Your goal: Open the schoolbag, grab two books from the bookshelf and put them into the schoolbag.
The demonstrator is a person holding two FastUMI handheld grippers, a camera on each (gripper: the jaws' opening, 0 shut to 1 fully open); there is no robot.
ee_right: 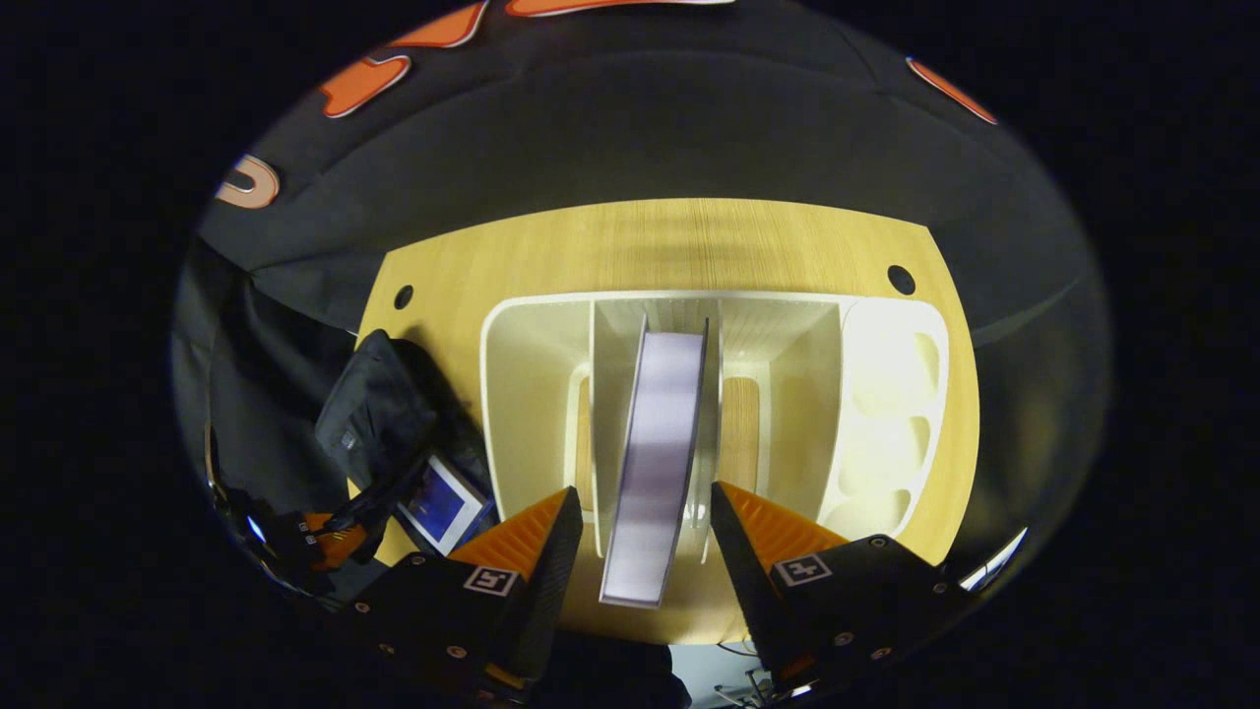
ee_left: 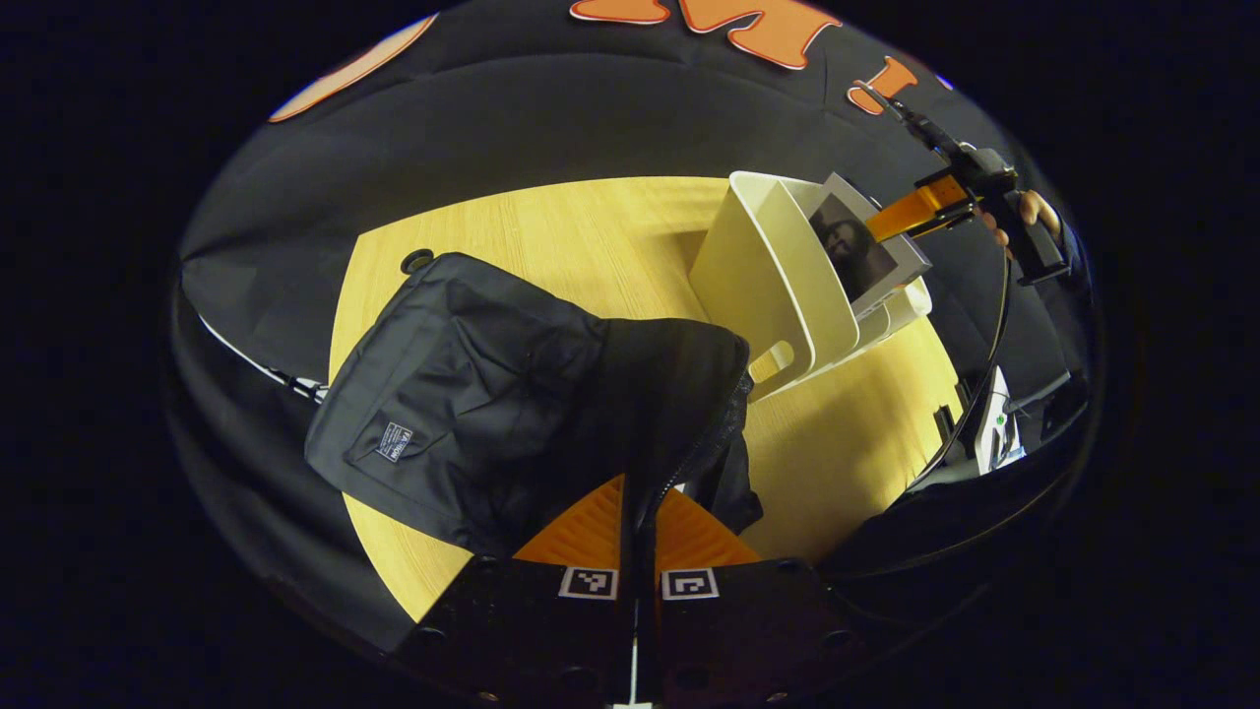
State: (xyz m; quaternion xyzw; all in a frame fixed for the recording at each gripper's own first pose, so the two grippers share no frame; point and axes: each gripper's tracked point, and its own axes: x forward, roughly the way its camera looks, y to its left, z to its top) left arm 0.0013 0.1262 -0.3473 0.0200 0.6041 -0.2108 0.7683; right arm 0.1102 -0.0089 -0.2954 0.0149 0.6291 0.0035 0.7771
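Right between my left fingers, I'm pinching the zipper edge of the schoolbag (ee_left: 512, 394). My left gripper (ee_left: 638, 537) is squeezed together on that flap, both fingers pressing the black fabric, so I'm basically holding the mouth of the bag up and open. Just past the tips the bag is slumping away to my left across the wooden table (ee_left: 591, 236), and beyond it, up and to the right, the white bookshelf (ee_left: 778, 286) is standing with a book leaning out of it.

Over on the other side, my right gripper (ee_right: 645, 537) is spread wide, fingers apart on either side of the book (ee_right: 655, 443) but not touching it as far as I can tell. The book is standing on edge in the middle slot of the bookshelf, running straight ahead from between my fingertips. Off to the lower left of that gripper, the schoolbag is lying with what looks like another book (ee_right: 441, 504) peeking out of its opening, so I'm guessing one is already in and this is number two.

So I'd say I'm working the "grab the second book" step. Next move, I reckon: close the right fingers squarely on the book's near edge, lift it clear of the slot's dividers without tipping the shelf, then swing it left toward the bag. Left side mostly needs to hang on and hold that opening wide enough.
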